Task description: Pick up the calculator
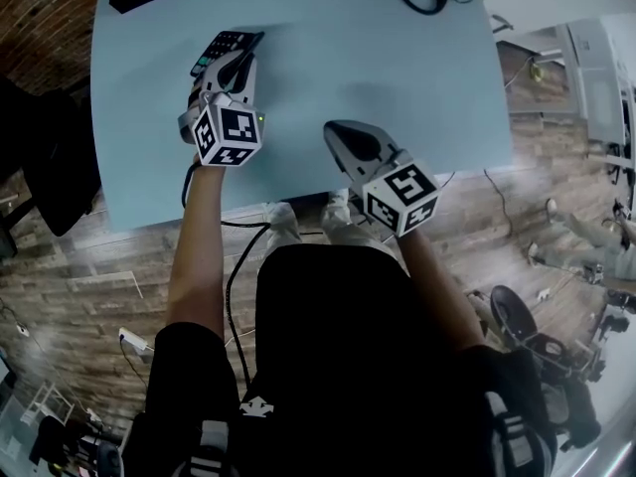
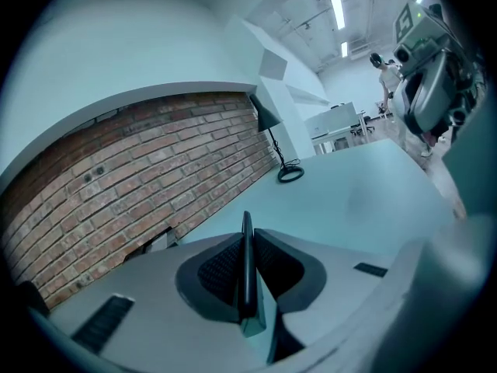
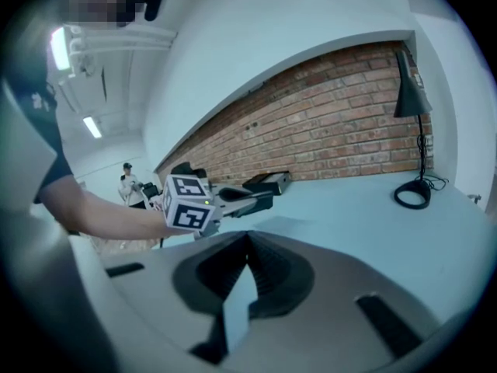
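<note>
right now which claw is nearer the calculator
Left. The left claw is shut on the calculator, gripping one end of it. The right claw, shut and empty, sits off to its right over the table, not touching it.

Ceiling strip lights (image 2: 336,10) give cool, even brightness, while fisheye distortion bends and darkens both gripper views' edges.

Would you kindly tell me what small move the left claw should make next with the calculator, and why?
I would probably raise the left claw a little higher, grip unchanged. Its jaws are shut on one end of the calculator, and the right gripper view shows it only just above the table, with its shadow close beneath.
</note>
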`<state>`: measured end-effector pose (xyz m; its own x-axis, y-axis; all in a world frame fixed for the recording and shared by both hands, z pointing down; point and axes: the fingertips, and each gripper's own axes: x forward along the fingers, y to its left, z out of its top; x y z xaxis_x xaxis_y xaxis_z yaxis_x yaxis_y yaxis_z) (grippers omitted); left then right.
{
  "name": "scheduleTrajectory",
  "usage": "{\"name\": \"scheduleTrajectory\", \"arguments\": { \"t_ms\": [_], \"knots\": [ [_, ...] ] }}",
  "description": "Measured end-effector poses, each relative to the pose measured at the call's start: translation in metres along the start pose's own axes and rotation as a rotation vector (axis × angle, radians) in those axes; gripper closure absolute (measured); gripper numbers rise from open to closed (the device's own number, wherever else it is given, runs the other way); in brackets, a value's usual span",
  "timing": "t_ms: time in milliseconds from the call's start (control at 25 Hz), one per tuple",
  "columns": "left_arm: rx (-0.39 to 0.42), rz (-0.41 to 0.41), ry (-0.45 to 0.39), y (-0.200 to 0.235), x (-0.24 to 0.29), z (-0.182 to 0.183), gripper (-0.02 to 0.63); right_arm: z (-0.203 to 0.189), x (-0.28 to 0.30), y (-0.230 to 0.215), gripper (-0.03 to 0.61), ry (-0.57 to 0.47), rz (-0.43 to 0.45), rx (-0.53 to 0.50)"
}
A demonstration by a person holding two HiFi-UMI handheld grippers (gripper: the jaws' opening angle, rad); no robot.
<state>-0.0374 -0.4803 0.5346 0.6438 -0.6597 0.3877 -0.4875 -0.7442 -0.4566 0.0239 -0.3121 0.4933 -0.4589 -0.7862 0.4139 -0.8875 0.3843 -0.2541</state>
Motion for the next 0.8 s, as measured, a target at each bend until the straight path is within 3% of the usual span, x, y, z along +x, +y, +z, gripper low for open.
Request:
{"name": "scheduleTrajectory", "arguments": {
  "t_ms": [800],
  "knots": [
    [-0.107,0.088,-0.078,0.006,-0.062,0.059,0.561,0.048,-0.016,0.009,0.574,-0.106,0.080,-0.091]
  ]
}}
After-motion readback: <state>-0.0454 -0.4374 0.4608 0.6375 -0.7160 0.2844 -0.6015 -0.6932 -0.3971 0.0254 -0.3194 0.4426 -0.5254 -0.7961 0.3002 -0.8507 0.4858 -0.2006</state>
